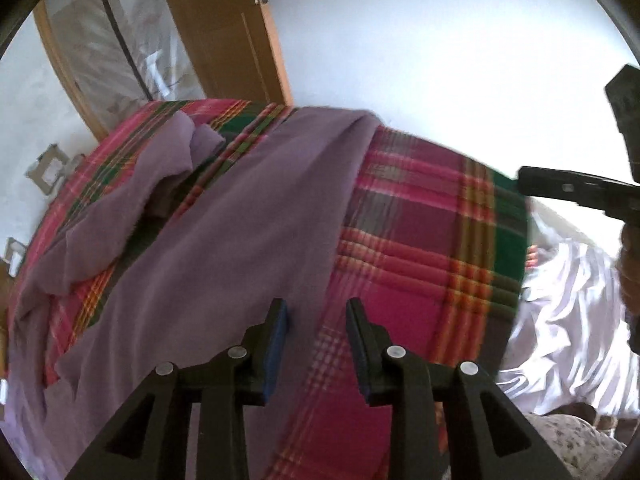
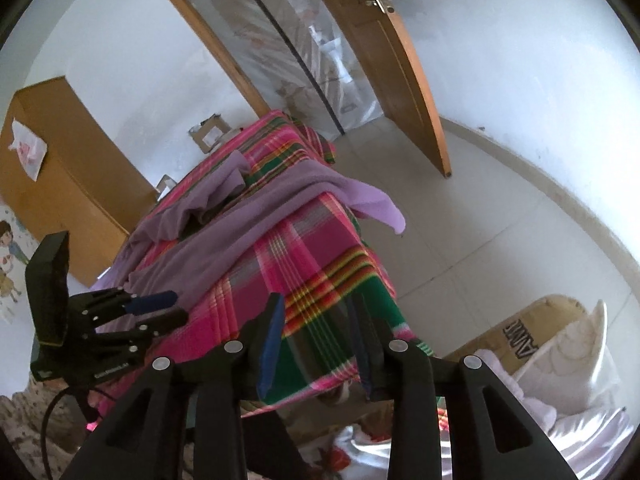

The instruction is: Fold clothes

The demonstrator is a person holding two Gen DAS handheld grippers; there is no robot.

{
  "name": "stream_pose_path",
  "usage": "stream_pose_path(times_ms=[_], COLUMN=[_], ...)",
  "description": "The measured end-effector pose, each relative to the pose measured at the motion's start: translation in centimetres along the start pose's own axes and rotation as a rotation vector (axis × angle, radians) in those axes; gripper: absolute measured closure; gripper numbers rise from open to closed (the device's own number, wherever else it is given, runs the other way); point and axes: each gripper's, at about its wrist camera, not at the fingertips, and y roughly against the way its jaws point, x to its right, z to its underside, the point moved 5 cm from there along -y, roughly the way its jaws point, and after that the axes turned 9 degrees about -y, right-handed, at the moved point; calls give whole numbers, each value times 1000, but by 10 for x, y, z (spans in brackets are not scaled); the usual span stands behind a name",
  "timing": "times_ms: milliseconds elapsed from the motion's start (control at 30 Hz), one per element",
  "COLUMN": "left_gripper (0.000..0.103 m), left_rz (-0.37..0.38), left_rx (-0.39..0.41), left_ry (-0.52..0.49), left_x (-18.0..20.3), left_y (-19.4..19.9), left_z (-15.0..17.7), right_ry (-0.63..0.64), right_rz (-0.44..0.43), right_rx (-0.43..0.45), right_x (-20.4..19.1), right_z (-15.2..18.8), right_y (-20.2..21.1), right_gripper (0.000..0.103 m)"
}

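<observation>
A purple garment (image 1: 224,216) lay spread across a plaid blanket (image 1: 420,248) of pink, green and yellow that covered a raised surface. The cloth ran in a long band from the near edge toward the far end, where part of it was bunched into loose folds, and one corner (image 2: 376,204) hung over the blanket's right side above the pale tiled floor (image 2: 480,240). The left gripper (image 1: 316,344) hung just above the near part of the blanket with its jaws apart and nothing between them; the garment's near edge lay directly ahead of its left finger and stretched away to the left. In the right wrist view the right gripper (image 2: 316,344) likewise stood open and empty over the near green-striped corner of the blanket, with the garment farther ahead and to the left, well clear of its fingers. The left gripper (image 2: 160,312) showed there at the lower left, its tips reaching over the garment's near end. White cloth (image 2: 568,360) lay heaped at the lower right beside a cardboard box (image 2: 516,332).
</observation>
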Motion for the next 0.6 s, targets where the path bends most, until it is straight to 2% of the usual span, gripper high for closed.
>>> stream_pose_path(times_ms=[133,267,333,367,600], left_gripper=[72,74,98,98,98], left_rz=[-8,20,44,52,114], left_rx=[-2,-15,-16,-13,147], left_ry=[4,32,57,68,213], left_x=[-3,-10,-15,-19,-54], left_y=[-5,-11,-11,-10,32], left_z=[-9,-15,-18,-18,-32], right_ry=[7,18,20,22,39], right_rz=[-14,-13,-23,-27,-103], right_rx=[-4,-20,-29,-32,-66], right_x=[-3,-3,-5,-6,-27], right_z=[1,1,-1,-3,-14], right_y=[-4,-13,-18,-20,-43], right_gripper=[68,68,68,68,68])
